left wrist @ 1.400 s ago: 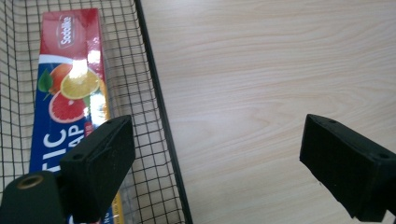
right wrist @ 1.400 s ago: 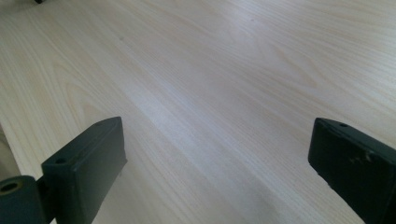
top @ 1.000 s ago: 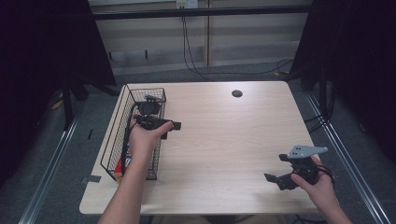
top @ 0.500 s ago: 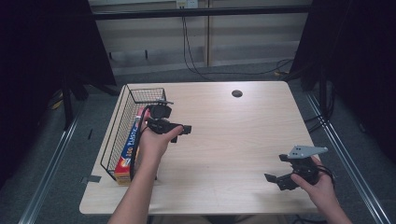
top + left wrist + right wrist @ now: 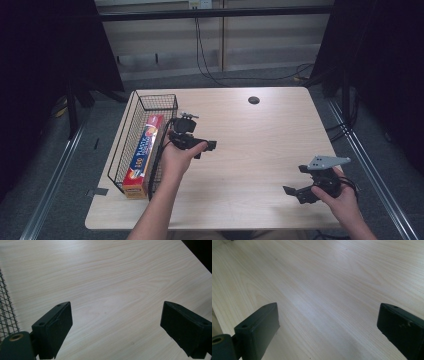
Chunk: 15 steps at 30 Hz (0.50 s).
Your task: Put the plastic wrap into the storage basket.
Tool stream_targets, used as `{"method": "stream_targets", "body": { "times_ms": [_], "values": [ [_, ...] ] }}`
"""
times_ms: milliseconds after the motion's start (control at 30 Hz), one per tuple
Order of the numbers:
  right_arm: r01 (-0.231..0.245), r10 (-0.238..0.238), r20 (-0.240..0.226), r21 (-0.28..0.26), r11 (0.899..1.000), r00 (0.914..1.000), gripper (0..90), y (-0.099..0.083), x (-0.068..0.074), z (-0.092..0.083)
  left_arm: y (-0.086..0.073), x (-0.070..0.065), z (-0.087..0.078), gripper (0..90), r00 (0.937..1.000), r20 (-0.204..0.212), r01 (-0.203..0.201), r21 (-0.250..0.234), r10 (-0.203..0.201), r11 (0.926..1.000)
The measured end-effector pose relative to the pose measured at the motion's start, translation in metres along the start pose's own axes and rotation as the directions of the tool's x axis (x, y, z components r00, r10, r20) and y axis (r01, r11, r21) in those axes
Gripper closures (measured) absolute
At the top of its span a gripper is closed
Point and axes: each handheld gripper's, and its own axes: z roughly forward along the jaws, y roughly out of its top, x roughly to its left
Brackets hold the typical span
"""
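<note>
A long red box of plastic wrap [image 5: 142, 152] lies lengthwise inside the black wire basket [image 5: 131, 122] at the table's left edge. My left gripper [image 5: 206, 147] hovers over the wood just right of the basket, open and empty; in the left gripper view [image 5: 116, 325] its jaws stand wide apart over bare wood, with the basket mesh [image 5: 6, 312] at the left edge. Near the front right corner my right gripper [image 5: 296, 191] is held low, also open with nothing between its jaws, as the right gripper view [image 5: 328, 325] confirms.
The light wooden table [image 5: 260, 135] has a round dark cable hole [image 5: 253, 100] near its back edge. Black curtains and metal rails flank the table. Cables hang behind the far edge.
The left hand has pulled back out of the basket and moved right over the table, uncovering the red box inside. The right gripper has stayed in place.
</note>
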Motion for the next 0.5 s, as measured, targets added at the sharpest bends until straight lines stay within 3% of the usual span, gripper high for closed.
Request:
{"method": "stream_targets", "body": {
  "times_ms": [500],
  "values": [
    [0.012, -0.012, 0.002, 0.010, 1.000, 0.9999, 3.7, -0.001, 0.000, 0.003, -0.016, -0.010, 0.021, 10.9, 0.9988, 0.040, -0.027, -0.020, 0.028, 0.9994]
  ]
}}
